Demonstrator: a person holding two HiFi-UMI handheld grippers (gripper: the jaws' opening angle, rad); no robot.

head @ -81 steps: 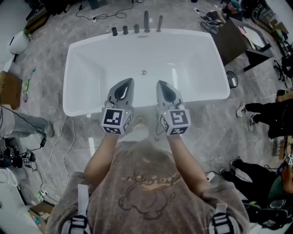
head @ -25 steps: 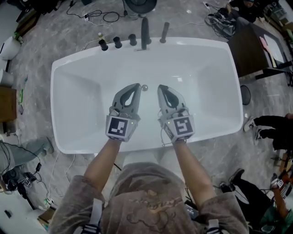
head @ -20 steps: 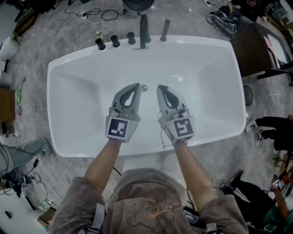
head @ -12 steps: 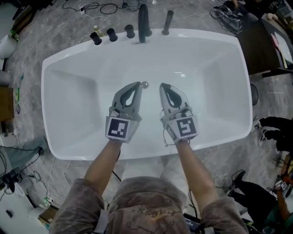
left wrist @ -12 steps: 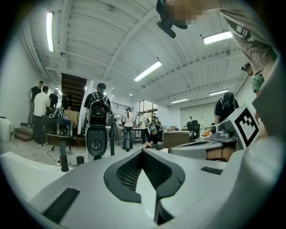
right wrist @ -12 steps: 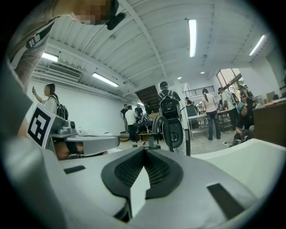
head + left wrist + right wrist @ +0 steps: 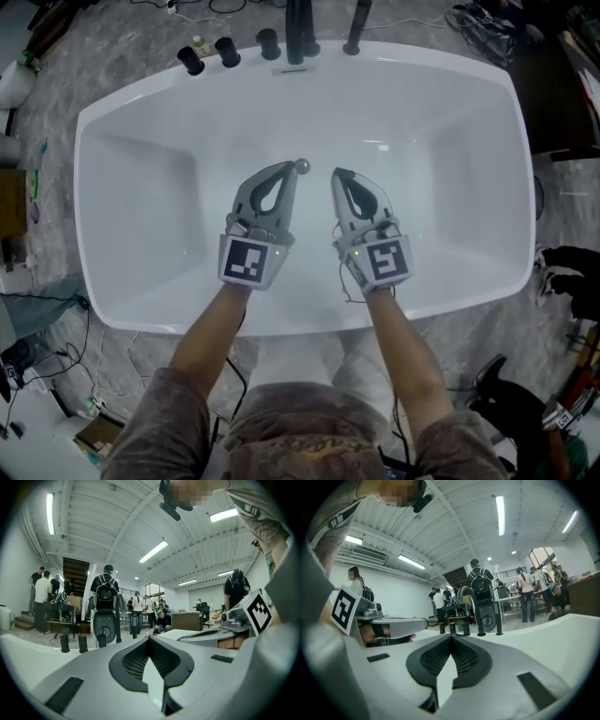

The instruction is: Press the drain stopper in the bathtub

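The white bathtub (image 7: 141, 234) fills the head view. Its small chrome drain stopper (image 7: 302, 166) sits on the tub floor near the far wall. My left gripper (image 7: 290, 170) is shut, and its tip appears just left of the stopper; I cannot tell how high above it. My right gripper (image 7: 338, 175) is also shut, a little to the stopper's right and nearer me. In the left gripper view the shut left gripper (image 7: 150, 638) points over the tub rim; the right gripper view shows the shut right gripper (image 7: 451, 637) likewise. Neither gripper view shows the stopper.
Black tap knobs (image 7: 226, 50) and a black spout (image 7: 298, 26) stand on the tub's far rim. Cables (image 7: 66, 356) lie on the grey floor at left. A person's legs (image 7: 567, 272) are at right. People and machines (image 7: 105, 606) stand beyond the tub.
The head view has moved in over the tub, which now looks larger. Both shut grippers have gone forward over the tub floor, bringing the left tip right beside the stopper.
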